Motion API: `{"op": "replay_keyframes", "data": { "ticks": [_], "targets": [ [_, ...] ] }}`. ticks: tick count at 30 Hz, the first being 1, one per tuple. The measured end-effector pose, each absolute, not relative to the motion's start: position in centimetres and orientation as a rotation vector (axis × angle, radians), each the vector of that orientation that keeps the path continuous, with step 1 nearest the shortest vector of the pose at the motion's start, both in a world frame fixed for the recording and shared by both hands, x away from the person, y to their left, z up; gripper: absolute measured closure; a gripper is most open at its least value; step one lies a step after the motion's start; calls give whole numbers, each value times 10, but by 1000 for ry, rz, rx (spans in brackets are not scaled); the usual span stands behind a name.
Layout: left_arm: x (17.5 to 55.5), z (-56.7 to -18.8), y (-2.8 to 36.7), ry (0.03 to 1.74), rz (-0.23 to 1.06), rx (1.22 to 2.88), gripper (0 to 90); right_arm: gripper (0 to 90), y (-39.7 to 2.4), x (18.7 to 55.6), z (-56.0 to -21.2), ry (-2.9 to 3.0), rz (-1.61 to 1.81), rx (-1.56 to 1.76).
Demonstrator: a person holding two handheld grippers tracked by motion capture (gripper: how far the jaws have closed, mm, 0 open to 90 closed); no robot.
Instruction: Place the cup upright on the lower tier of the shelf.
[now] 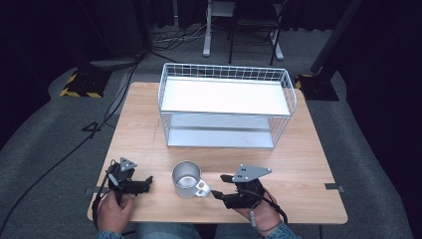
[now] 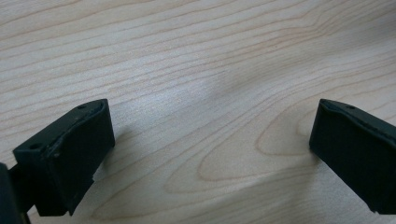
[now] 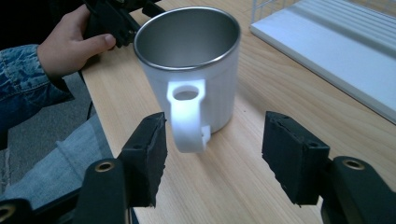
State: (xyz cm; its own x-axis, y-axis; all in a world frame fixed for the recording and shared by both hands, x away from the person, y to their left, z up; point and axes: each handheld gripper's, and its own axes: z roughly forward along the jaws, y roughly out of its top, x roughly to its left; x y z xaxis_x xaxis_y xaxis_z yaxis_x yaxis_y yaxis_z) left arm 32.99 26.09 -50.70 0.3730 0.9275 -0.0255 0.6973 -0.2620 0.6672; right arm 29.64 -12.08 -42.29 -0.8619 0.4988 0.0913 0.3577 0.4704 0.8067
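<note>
Mug (image 3: 191, 60) upright on desk (image 1: 298, 164) near front edge, handle (image 3: 187, 116) facing right tongs (image 3: 212, 154). Tongs half open, empty, prob. not touching yet. Center handle btwn pads, then close. Left tongs (image 2: 210, 154) wide open, idle.

Black fingers (image 3: 293, 163) (screws showing), grey plate (image 1: 251, 173), denim sleeve (image 3: 23, 84)

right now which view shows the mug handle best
The right gripper view: the mug handle faces the camera, close and sharp, just beyond the open right gripper. The high view shows the handle small, from above, on the mug. The left gripper view looks at bare table.
</note>
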Motion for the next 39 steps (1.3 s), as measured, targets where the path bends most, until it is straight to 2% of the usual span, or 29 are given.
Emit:
{"op": "replay_keyframes", "data": {
  "ticks": [12,22,29,35,39],
  "targets": [
    [330,-507,261,1397,504,2044,3,431,-98,297,-434,2634,1325,728],
    [330,-507,261,1396,504,2045,3,565,-83,305,-443,2664,1286,737],
    [330,-507,261,1396,504,2044,3,609,-73,307,-446,2688,1242,729],
    [330,-507,261,1397,504,2044,3,692,-70,307,-446,2673,1191,719],
    [330,-507,261,1396,504,2044,3,703,-70,308,-446,2678,1191,716]
  ]
}}
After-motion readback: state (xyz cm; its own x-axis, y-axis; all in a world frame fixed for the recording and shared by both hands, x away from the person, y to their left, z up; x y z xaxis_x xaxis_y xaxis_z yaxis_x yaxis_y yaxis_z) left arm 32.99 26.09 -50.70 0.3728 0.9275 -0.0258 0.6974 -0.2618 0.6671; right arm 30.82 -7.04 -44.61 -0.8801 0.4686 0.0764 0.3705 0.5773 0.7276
